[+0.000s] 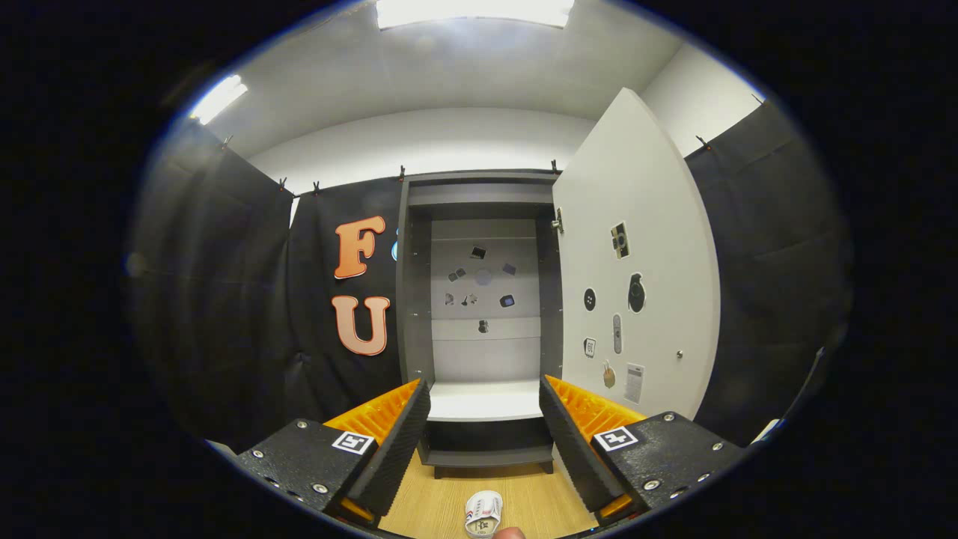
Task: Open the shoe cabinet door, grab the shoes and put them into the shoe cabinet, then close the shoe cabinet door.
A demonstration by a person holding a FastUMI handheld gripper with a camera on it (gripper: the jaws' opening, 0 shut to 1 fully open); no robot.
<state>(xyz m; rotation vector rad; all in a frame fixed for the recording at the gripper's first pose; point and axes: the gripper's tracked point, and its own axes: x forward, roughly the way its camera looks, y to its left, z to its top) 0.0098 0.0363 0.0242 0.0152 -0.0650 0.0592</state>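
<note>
The grey shoe cabinet [483, 314] stands straight ahead, beyond my fingers. Its white door [636, 262] is swung wide open to the right, stickers on its inner face and a small knob [679, 354] near its free edge. A bare white shelf [483, 402] shows inside, level with my fingertips. A white shoe [483, 513] lies on the wooden floor [441, 501] below and between my fingers, partly cut off. My gripper [485, 400] is open, with nothing between the fingers.
Black cloth walls close in the booth to the left and right of the cabinet. The cabinet's back panel carries several small stickers. A lower shelf [486, 455] sits just above the floor.
</note>
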